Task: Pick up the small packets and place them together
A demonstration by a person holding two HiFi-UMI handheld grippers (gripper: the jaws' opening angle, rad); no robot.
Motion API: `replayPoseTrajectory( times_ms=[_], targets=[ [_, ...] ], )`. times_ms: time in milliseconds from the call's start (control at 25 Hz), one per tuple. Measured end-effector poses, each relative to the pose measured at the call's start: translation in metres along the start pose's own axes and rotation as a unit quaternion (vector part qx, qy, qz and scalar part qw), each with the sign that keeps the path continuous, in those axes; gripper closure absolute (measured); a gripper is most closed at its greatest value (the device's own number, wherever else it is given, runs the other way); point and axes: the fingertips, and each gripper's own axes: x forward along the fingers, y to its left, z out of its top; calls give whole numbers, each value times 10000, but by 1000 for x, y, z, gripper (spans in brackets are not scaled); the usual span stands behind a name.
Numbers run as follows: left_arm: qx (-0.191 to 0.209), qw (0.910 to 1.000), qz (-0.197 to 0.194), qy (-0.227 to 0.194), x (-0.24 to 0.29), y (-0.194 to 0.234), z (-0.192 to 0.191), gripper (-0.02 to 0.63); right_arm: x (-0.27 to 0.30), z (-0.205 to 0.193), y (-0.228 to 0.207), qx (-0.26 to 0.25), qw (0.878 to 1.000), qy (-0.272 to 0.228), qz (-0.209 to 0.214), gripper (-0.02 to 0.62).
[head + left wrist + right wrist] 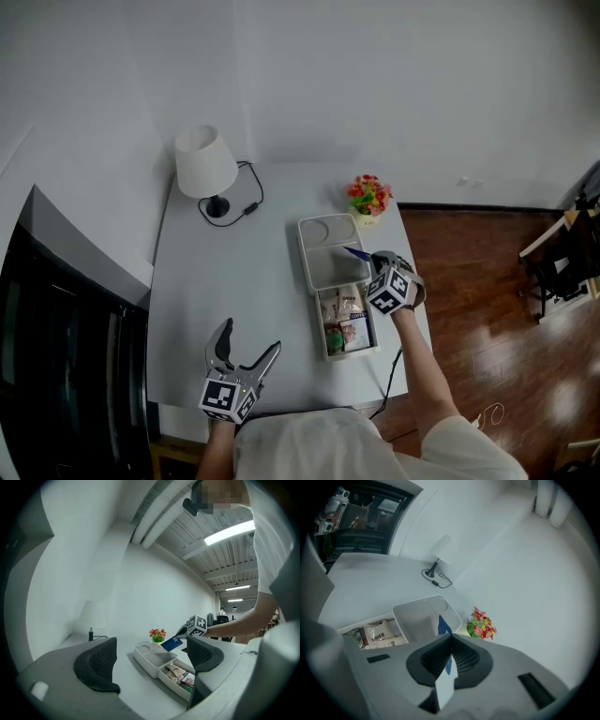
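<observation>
Right gripper (367,259) was clamped on blue packet (356,253) | packet pile (345,321) in tray (306,255) was seen at its 6 o'clock | left gripper (250,336): jaws apart, empty, farther.

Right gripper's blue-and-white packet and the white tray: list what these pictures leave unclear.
Print on the blue-and-white packet: right gripper view, the right gripper covers its middle; head view, too small.
Count of small packets in the white plastic divided tray: head view, overlapping and tiny.

Packets (347,314) lie in the near compartment of the tray (304,258), flowers (368,197) just behind it, the lamp (204,164) farther left
</observation>
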Motion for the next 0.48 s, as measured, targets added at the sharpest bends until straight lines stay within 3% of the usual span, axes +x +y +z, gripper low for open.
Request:
replayPoseTrajectory(
  times_ms=[240,480],
  targets=[
    [55,10000,45,26,6,5,3,155,28,-1,-7,-151,9998,158,22,589],
    [33,10000,75,56,10,10,2,155,41,-6,21,-242,9986,275,378,589]
  ],
)
